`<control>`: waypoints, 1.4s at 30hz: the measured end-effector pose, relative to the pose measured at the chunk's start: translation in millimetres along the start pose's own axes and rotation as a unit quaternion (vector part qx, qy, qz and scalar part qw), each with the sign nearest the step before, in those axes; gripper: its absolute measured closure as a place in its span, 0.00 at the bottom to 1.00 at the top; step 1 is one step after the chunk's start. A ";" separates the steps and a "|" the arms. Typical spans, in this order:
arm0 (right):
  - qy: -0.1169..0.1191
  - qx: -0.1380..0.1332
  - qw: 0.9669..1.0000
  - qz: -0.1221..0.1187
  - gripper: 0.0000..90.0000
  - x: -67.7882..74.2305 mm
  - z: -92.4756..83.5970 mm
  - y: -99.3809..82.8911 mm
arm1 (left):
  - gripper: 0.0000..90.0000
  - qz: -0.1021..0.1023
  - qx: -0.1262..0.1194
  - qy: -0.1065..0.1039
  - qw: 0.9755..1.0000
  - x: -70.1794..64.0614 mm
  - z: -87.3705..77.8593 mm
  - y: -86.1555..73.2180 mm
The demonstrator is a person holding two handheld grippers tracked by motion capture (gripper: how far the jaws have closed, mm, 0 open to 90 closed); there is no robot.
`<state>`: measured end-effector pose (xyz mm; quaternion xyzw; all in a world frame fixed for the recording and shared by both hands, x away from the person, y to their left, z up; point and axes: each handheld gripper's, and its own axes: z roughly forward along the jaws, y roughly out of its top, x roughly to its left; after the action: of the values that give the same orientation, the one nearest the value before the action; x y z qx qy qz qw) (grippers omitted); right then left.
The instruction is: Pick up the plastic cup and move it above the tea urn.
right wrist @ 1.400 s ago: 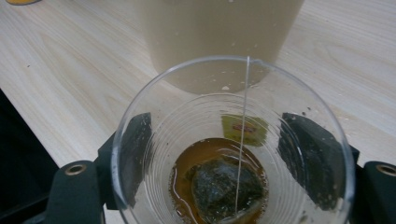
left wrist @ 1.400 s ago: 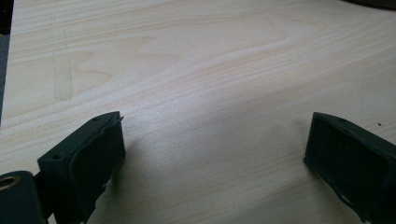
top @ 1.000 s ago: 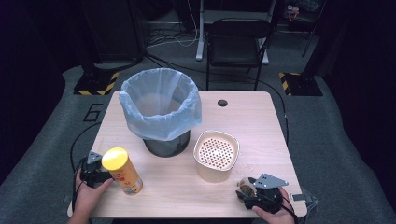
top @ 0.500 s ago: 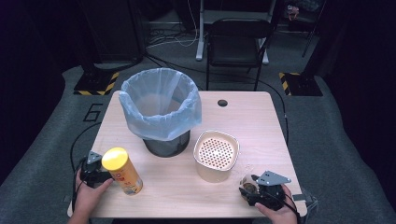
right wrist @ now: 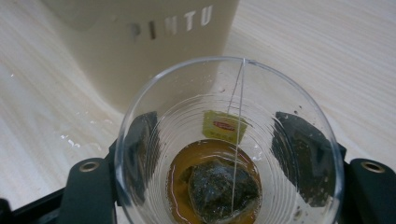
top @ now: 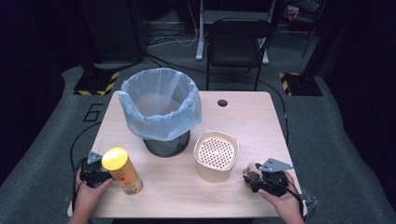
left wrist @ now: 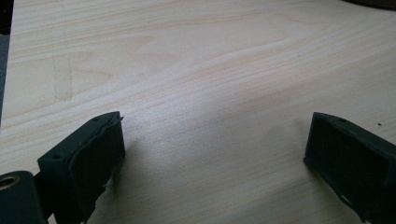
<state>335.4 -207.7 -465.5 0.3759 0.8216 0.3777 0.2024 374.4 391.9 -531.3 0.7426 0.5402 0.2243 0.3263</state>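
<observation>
Cup (right wrist: pixel 229 140), clear plastic, near right on table (top: pixel 261 116); right gripper (top: pixel 261 179) has both jaws clamped on its sides. Used tea bag (right wrist: pixel 219 186) inside, in a little brown liquid. Cream perforated-top bin (top: pixel 216 154) just left of cup, apparently not touching. Left gripper (left wrist: pixel 212 158) wide apart, holding nothing, beside yellow canister (top: pixel 122 170). Bag-lined bin (top: pixel 161 109) farther back.
</observation>
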 end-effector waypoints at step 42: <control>-0.028 -0.016 0.998 -0.052 0.38 -55.2 2.2 77.7 | 0.05 0.000 0.000 0.000 1.000 0.0 0.0 0.0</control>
<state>407.9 -215.6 -404.2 0.3394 0.8283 0.3688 0.2504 374.3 391.9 -531.3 0.7425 0.5403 0.2242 0.3264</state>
